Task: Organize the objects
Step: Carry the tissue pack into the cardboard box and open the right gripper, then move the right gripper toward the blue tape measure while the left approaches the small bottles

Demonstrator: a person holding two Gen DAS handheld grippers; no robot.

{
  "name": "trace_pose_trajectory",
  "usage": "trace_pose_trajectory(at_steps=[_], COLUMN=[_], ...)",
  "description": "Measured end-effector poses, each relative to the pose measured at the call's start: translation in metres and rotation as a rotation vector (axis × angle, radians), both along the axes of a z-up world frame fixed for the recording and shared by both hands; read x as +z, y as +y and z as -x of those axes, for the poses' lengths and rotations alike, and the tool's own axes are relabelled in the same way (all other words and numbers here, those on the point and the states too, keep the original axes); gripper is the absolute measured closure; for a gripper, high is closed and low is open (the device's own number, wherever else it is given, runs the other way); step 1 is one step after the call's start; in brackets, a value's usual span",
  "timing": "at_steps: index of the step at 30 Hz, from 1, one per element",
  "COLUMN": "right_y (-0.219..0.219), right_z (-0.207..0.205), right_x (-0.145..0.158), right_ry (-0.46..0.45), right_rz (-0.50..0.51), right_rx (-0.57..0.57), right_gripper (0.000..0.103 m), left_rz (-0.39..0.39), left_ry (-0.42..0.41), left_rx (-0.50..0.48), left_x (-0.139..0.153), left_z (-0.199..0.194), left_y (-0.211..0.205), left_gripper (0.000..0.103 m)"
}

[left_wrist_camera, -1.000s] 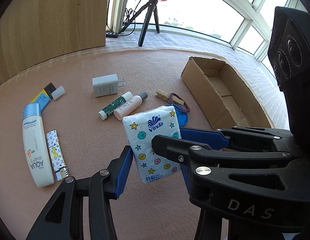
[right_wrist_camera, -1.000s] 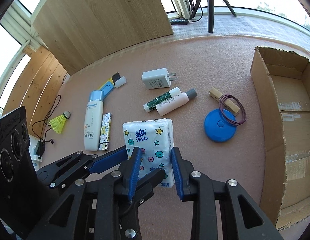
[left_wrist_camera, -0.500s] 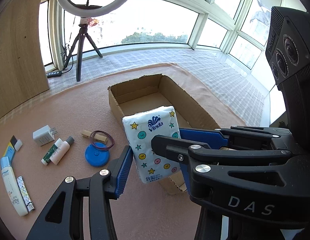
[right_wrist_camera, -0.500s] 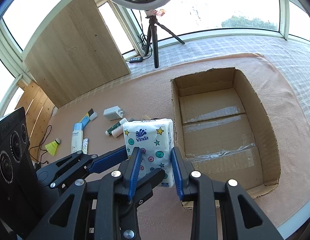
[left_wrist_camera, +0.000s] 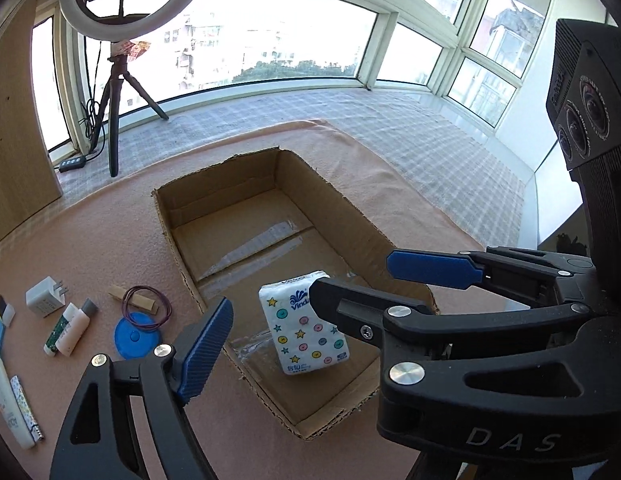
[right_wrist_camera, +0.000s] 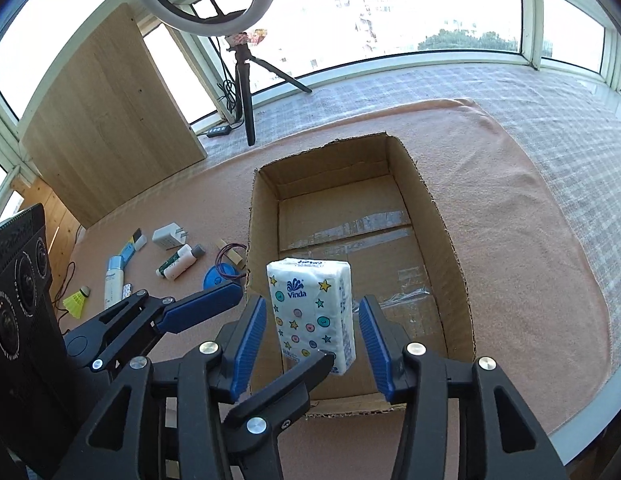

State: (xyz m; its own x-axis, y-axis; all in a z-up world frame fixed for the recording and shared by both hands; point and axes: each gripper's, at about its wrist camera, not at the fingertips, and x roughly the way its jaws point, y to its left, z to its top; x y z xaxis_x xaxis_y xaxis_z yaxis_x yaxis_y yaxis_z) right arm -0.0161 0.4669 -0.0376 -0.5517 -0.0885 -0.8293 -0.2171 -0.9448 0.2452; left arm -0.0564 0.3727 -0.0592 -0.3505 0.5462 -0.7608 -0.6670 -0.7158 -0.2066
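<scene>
A: Where is the tissue pack (right_wrist_camera: 310, 312) now?

B: It is over the near end of the box (right_wrist_camera: 450, 240). It looks like it is dropping in. No pad is pressing on it.

A: So both grippers let go?

B: Yes. The left gripper (left_wrist_camera: 310, 300) has just been opening, and its blue pads are far apart. The right gripper (right_wrist_camera: 312, 340) has just been opening too. The pack sits between its pads, with a gap on each side.

A: Is the pack all the way down?

B: I cannot tell if it touches the bottom yet. It looks tilted.

A: What is the good way to finish this step?

B: I think both grippers should stay wide and lift straight up. Then the pads will not bump the pack or catch the cardboard edge.

A: And then?

B: Lots of things wait on the mat to the left of the box. There is a blue disc (left_wrist_camera: 137, 334), a plug (left_wrist_camera: 44, 296), two small bottles (left_wrist_camera: 68, 330) and a white tube (right_wrist_camera: 113, 282). I would put the pack flat at one end. That leaves room for the rest.
</scene>
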Motion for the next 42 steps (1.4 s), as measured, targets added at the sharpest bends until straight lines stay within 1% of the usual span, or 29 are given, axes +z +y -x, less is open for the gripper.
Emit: trace_pose_trajectory(at_steps=[8,14,20,25,29,32,33,37,42], right_y=[-0.002,-0.015,-0.029,-0.053,-0.075,-0.090,-0.096,-0.115,-0.125], right_z=[0.007,0.012,0.022,0.037,0.059,0.081,0.089,0.119,0.153], right_x=[-0.006,-0.005,-0.002,0.000,-0.003,-0.010,-0.014,-0.031,-0.063], right_ry=[-0.001,0.007,0.024,0.033,0.026,0.002,-0.007,-0.069,-0.163], right_rz=[0.021,0.032,0.068,0.100,0.120,0.142,0.145,0.125,0.090], right_rx=[-0.016,-0.009,0.004,0.062,0.116,0.144,0.157,0.195,0.207], right_gripper=[0.045,0.045,0.045,0.045,0.045,0.046,0.048,0.064,0.069], left_rz=[0.019,0.030,0.032,0.048,0.049,0.046,0.047,0.056,0.069], left_ry=[-0.010,-0.022,-0.045,-0.082,-0.108,-0.132,-0.139,-0.155,-0.161], left_rx=[0.031,0.076,0.174,0.275,0.342,0.367,0.367,0.371,0.364], left_x=[-0.005,-0.006,-0.008,-0.018,-0.026,-0.034,-0.037,-0.048,-0.057], left_z=[0.012,0.023,0.044,0.068,0.086,0.099,0.103,0.118,0.132], left_y=[-0.021,-0.051,-0.105,-0.159,-0.197,-0.214,-0.217,-0.221,-0.213], left_gripper=[0.019,0.019,0.020,0.020,0.020,0.020,0.021,0.025,0.025])
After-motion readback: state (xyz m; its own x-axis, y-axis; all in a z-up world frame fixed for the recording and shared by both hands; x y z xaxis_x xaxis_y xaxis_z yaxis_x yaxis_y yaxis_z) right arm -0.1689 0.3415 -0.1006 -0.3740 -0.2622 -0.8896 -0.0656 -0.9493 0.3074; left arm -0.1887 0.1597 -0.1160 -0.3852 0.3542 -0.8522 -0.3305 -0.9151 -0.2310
